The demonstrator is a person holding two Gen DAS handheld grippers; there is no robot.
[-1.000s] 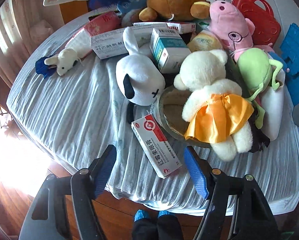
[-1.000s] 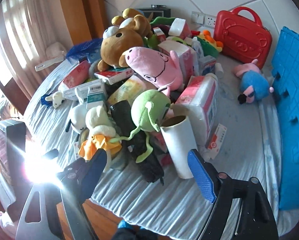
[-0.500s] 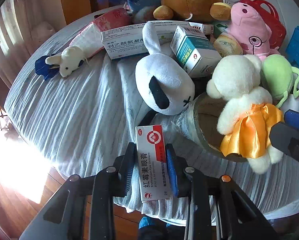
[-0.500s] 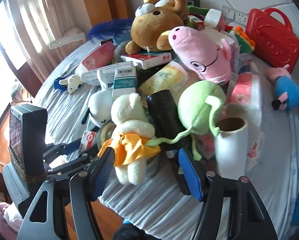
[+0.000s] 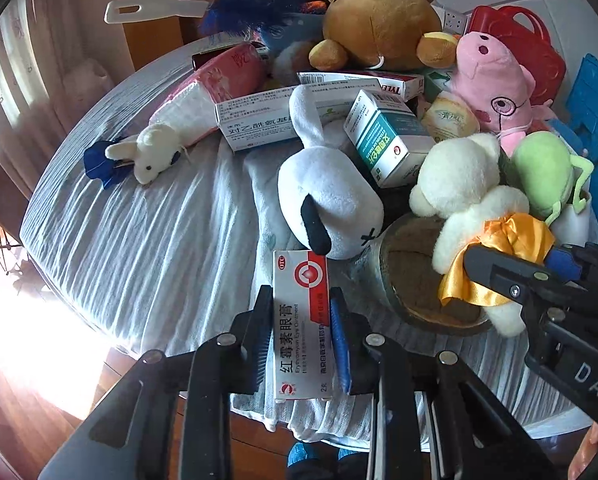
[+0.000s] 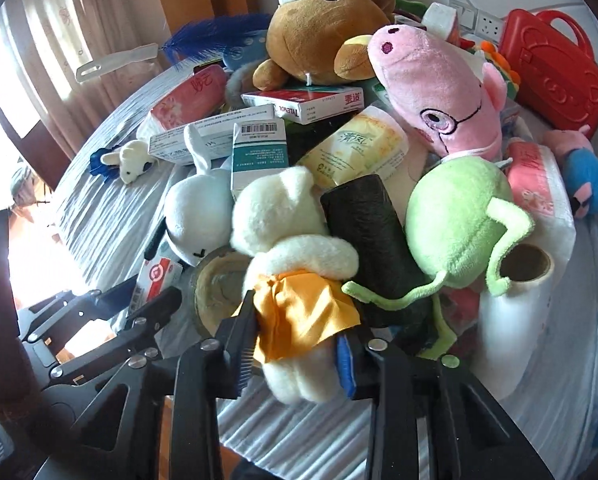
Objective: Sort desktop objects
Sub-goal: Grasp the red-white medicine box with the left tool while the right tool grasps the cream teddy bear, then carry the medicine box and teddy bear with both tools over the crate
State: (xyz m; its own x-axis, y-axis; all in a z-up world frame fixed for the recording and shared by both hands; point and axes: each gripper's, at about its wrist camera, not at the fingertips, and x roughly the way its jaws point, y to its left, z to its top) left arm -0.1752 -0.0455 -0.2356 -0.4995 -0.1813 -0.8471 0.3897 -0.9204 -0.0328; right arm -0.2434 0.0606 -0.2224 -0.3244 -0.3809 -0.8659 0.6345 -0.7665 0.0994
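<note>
Your left gripper (image 5: pixel 301 334) is closing across the light, crushable eye-ointment box (image 5: pixel 301 320) just beside the tape roll (image 5: pixel 411 280); your right gripper (image 6: pixel 297 350) is closing on the soft white teddy bear (image 6: pixel 287 240) atop that roll, at its skirt.

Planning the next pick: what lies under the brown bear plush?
The brown bear plush rests on a red-and-white Tylenol box. Whatever lies beneath its body farther back is covered.

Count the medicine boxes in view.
4. The eye ointment box sits between the left gripper's closing jaws. The long white box is at the rear, the teal box beside the white plush, and the Tylenol box under the brown bear. The pile may hide more.
</note>
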